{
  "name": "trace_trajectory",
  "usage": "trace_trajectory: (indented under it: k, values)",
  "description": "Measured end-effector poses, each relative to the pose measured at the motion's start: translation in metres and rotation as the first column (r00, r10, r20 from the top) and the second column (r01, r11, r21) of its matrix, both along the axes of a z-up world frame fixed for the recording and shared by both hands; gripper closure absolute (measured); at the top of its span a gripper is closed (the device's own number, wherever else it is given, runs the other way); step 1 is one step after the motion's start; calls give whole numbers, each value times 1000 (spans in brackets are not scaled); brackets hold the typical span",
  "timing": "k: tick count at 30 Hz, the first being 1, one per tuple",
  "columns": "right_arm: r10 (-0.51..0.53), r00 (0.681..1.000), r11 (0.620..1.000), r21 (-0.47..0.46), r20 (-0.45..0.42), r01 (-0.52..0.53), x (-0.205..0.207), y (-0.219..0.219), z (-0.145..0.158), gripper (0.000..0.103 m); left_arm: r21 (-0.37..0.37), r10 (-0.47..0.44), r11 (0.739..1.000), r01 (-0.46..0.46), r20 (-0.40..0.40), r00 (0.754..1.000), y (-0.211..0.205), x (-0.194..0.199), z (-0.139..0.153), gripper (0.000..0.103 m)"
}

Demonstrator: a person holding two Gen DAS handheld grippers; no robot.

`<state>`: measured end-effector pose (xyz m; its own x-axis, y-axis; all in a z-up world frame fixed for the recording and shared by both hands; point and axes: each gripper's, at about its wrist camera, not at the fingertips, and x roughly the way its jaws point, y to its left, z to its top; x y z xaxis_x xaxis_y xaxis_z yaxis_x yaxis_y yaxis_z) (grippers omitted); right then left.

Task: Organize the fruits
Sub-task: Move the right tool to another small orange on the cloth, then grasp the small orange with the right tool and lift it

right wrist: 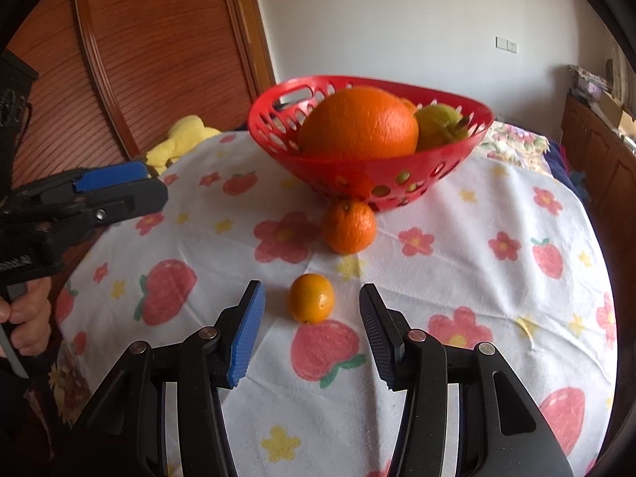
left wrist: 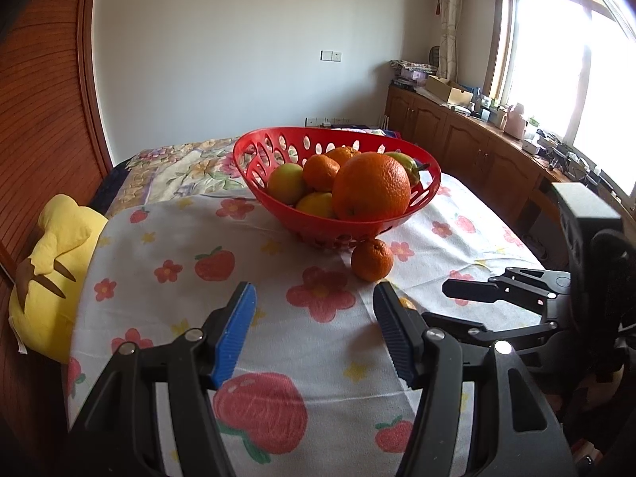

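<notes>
**Small citrus lined up for the right jaws**

Right gripper [right wrist: 312,328] angled down at the small yellow-orange citrus [right wrist: 311,298], jaws part open and empty, the fruit just ahead of the tips and centred on the gap. Looks light, firm, round and smooth-skinned, so likely to roll or squirt out: best pinched across its widest middle, gently, to spare the peel. Left gripper [left wrist: 314,310] also part open, holding nothing, hovering over bare cloth.

Tangerine [right wrist: 348,226] farther on, resting against the foot of the red basket [right wrist: 278,119]. Basket already heaped: big orange [right wrist: 357,123] bulging above the rim, greenish fruit beside it, little space on top, so a roll-off seems possible.

Plenty of open flowered tablecloth [right wrist: 457,238] around both loose fruits. Worktop edge drops away left toward the yellow plush toy [left wrist: 51,270]; left gripper close on that side too.
</notes>
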<state>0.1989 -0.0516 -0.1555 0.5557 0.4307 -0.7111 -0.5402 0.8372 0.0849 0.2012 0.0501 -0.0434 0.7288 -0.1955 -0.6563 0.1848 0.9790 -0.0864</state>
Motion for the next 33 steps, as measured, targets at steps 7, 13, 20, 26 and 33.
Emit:
trace_trajectory:
  k: [7, 13, 20, 26, 33]
  values:
    - [21, 999, 1000, -16, -31, -21, 4, 8, -14, 55, 1, -2, 1000, 2, -12, 1000, -1, -1, -6, 42]
    - [29, 998, 999, -29, -51, -30, 8, 13, -21, 57, 5, -2, 1000, 2, -15, 1000, -2, -2, -7, 42]
    - [32, 997, 999, -41, -74, -35, 13, 17, -29, 59, 5, 2, 1000, -2, -24, 1000, -2, 0, -11, 42]
    - [51, 995, 998, -36, -83, -54, 14, 13, -33, 73, 8, 6, 1000, -6, -38, 999, -6, 5, -17, 42]
    - [64, 994, 998, 15, -91, -63, 13, -3, -30, 74, 12, 4, 1000, -4, -53, 999, -18, 17, -24, 42]
